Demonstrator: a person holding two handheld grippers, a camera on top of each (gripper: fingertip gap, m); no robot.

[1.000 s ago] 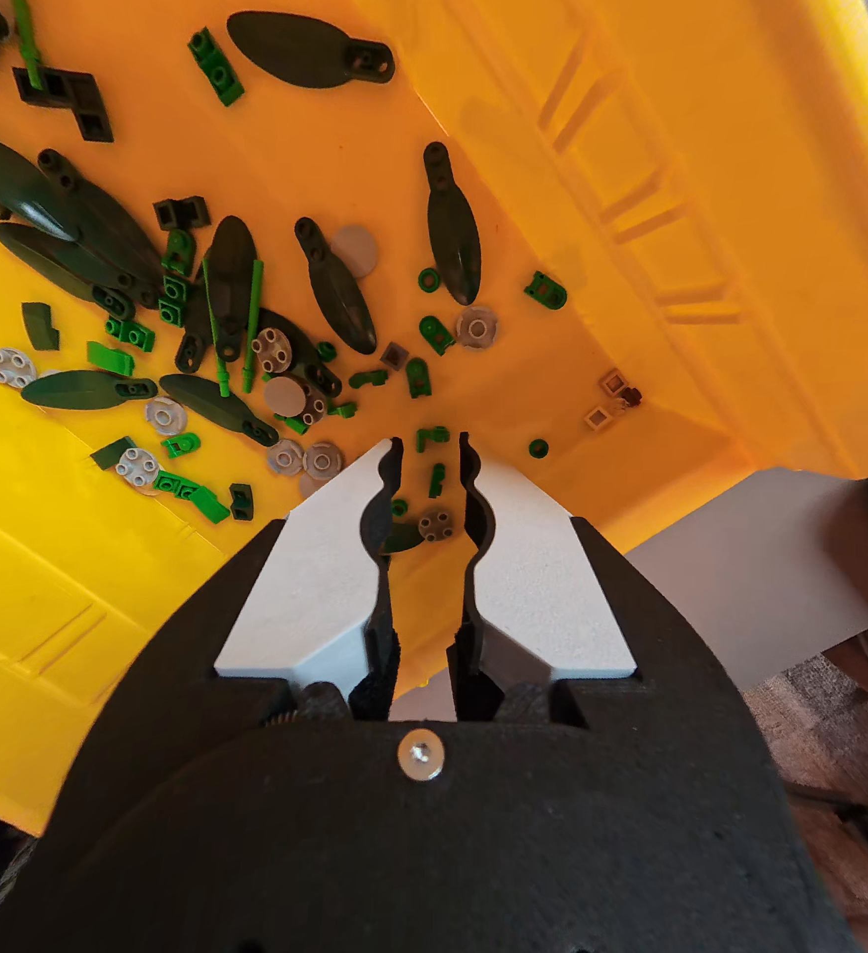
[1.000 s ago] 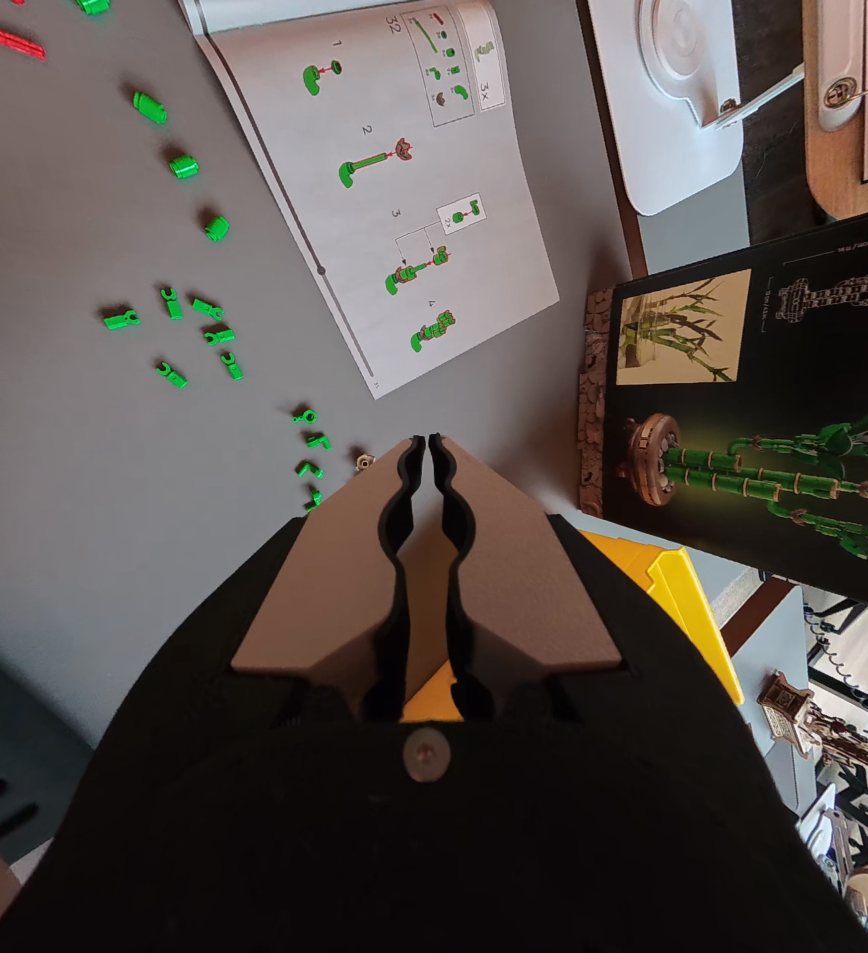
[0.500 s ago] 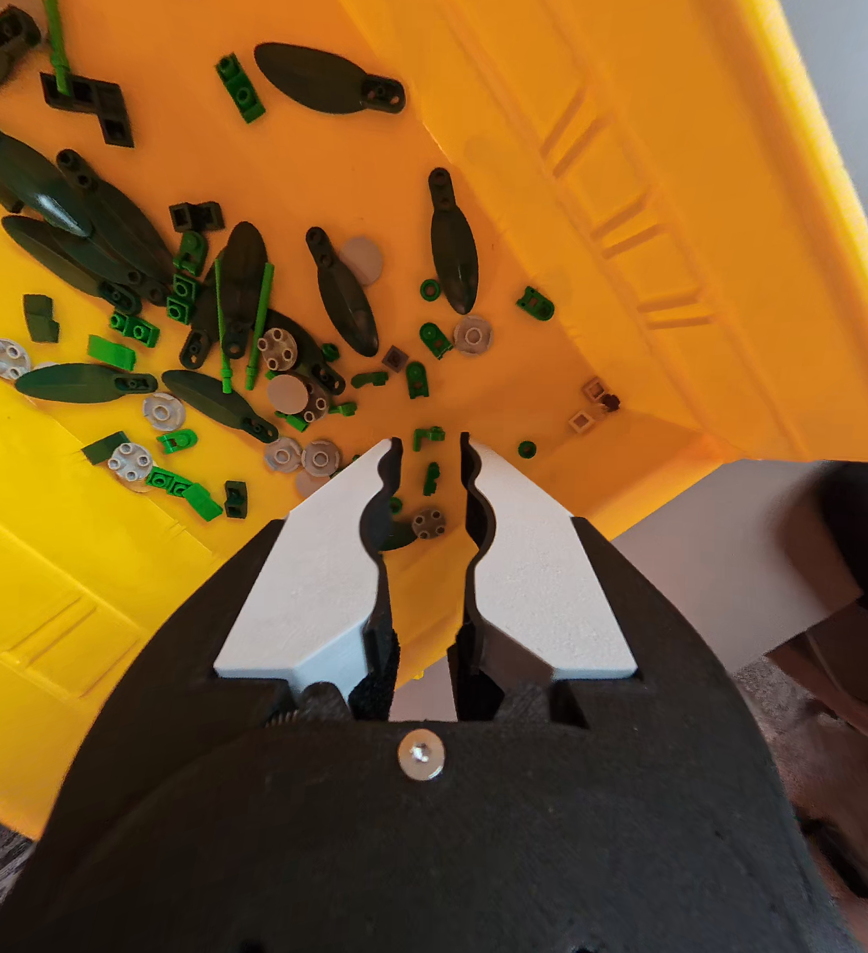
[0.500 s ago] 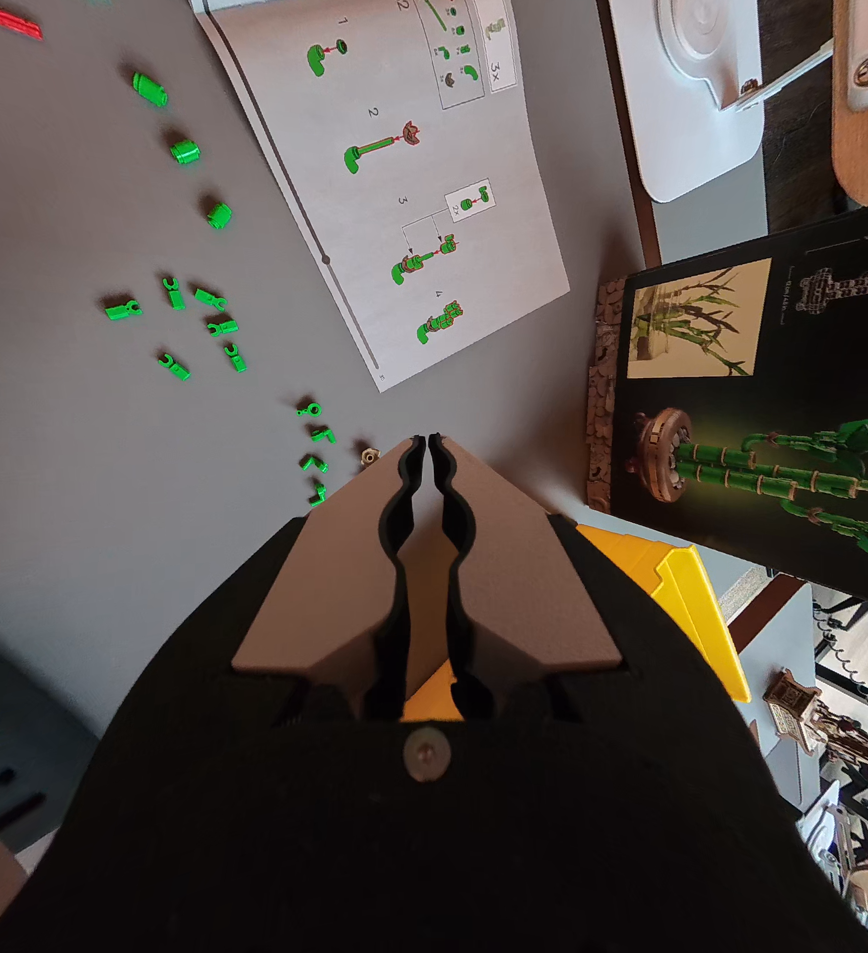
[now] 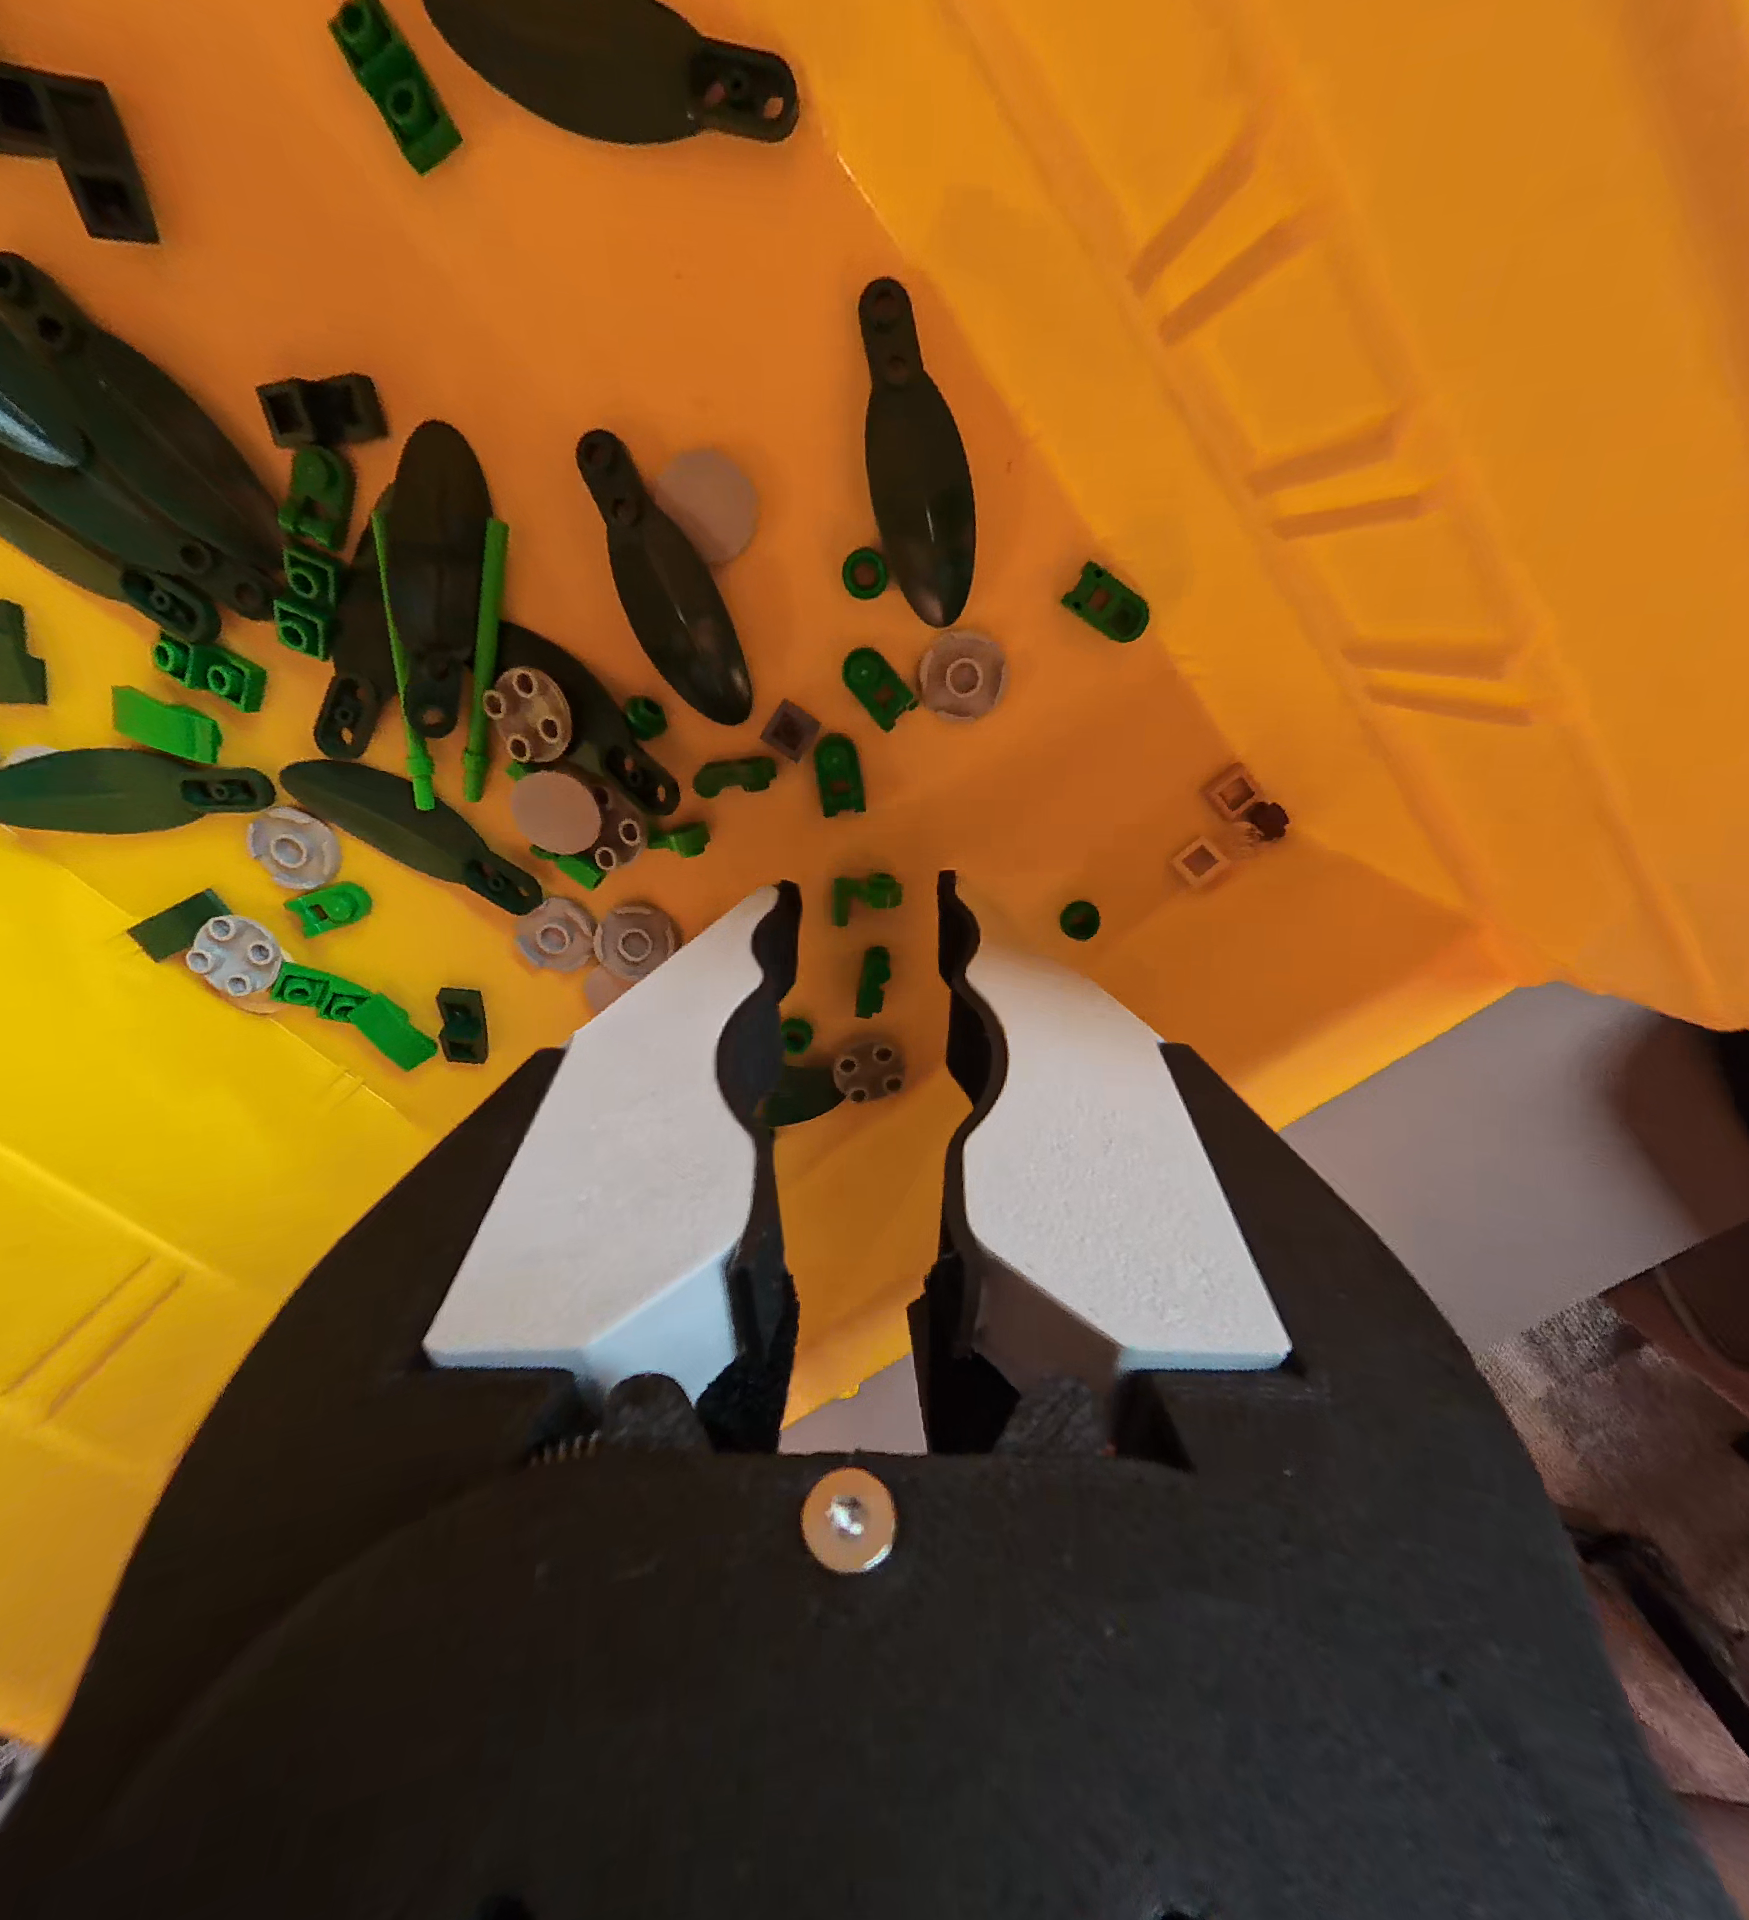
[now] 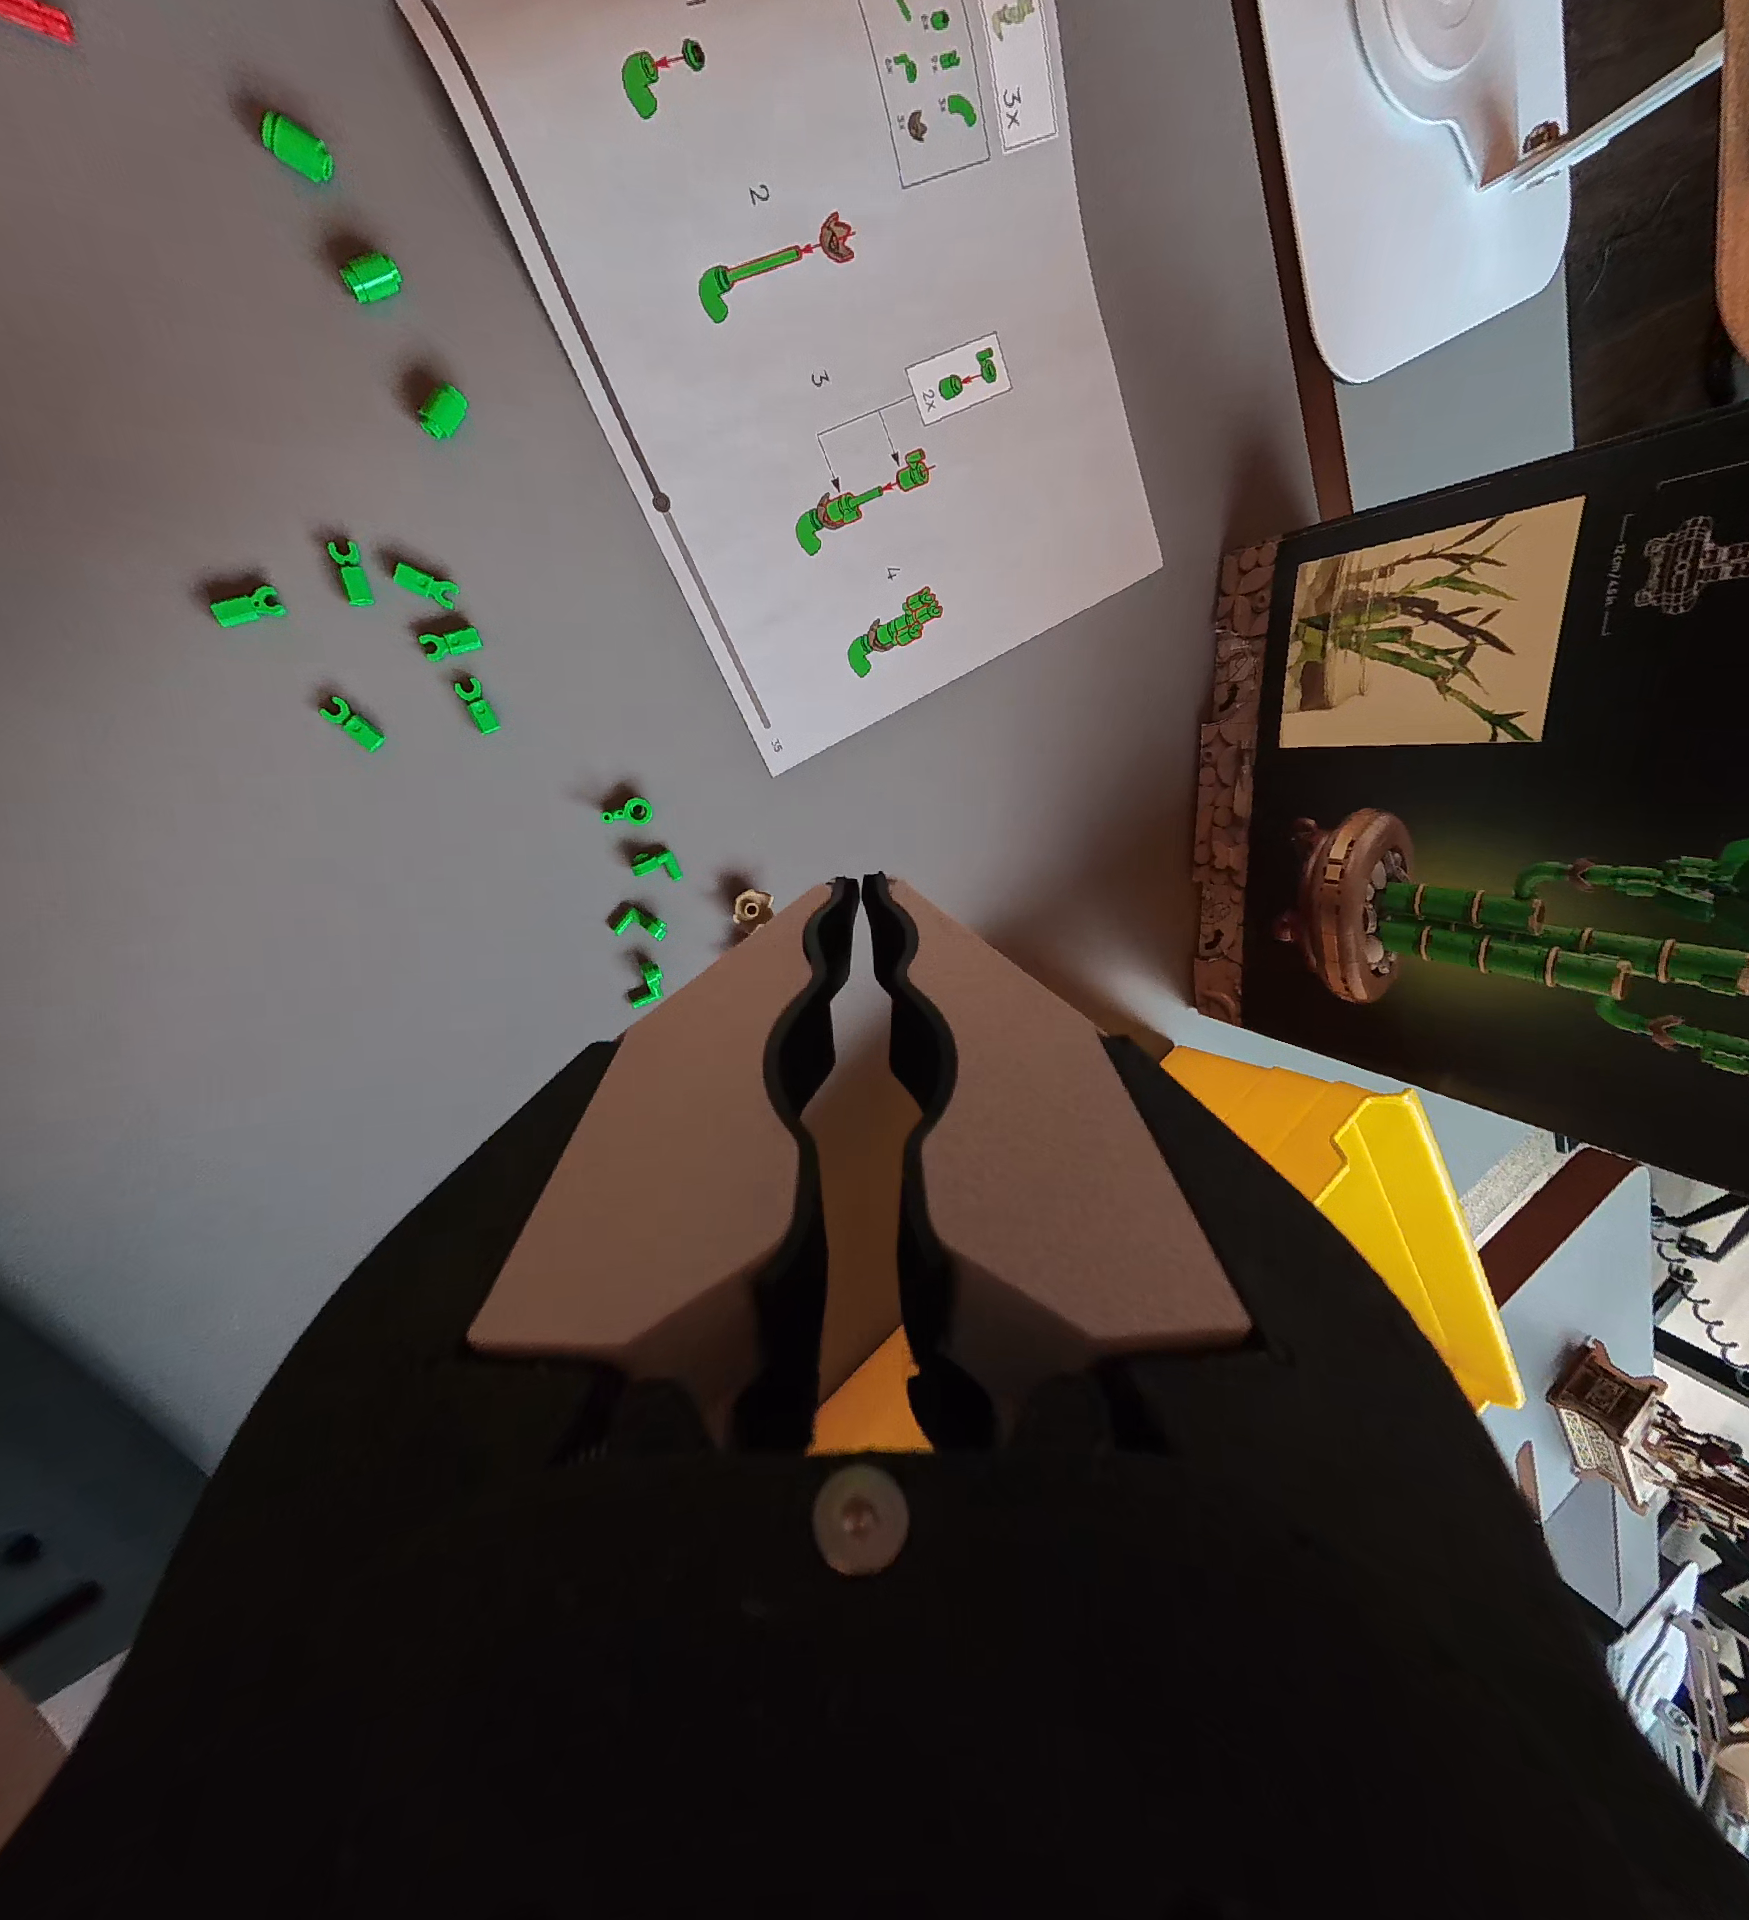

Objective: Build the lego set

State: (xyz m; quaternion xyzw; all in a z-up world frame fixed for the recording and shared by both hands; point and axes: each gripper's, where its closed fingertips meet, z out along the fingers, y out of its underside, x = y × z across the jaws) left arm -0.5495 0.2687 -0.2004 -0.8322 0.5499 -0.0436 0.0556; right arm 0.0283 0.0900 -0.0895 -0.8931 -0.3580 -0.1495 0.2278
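A grey table [image 6: 174, 987] fills the left of the right wrist view; an open manual [image 6: 849, 343] lies at upper centre, the dark set box [image 6: 1535, 779] at right, and a corner of the yellow bin [image 6: 1389, 1174] at lower right. The left wrist view is filled almost wholly by the bin's interior [image 5: 1265, 312].

Change noted over the last second: in the left wrist view the bin contents are seen larger and lower in the frame than a second ago, so the left gripper [image 5: 862, 894] is judged to have advanced into the bin. Its jaws are parted by a moderate gap, unchanged across the frames, and nothing is held. A small green clip [image 5: 862, 896] is framed exactly between the tips; a second green piece [image 5: 872, 979] and a grey round plate [image 5: 868, 1070] are seen lower in the gap. Dark leaves [image 5: 678, 603] and round tiles are scattered across the upper left.

In the right wrist view the manual and sorted green pieces [image 6: 402, 644] have drifted slightly toward the upper frame edge. The right gripper [image 6: 859, 883] hangs above the table, tips nearly touching with only a sliver between; nothing is gripped. A tan flower piece [image 6: 750, 907] lies just left of its tips.

Judgement: a pick of the green clip is being lined up, and no closing is yet seen. The build is at an early, part-sorting stage. Neighbouring pieces sit close, so a double grab is a risk.
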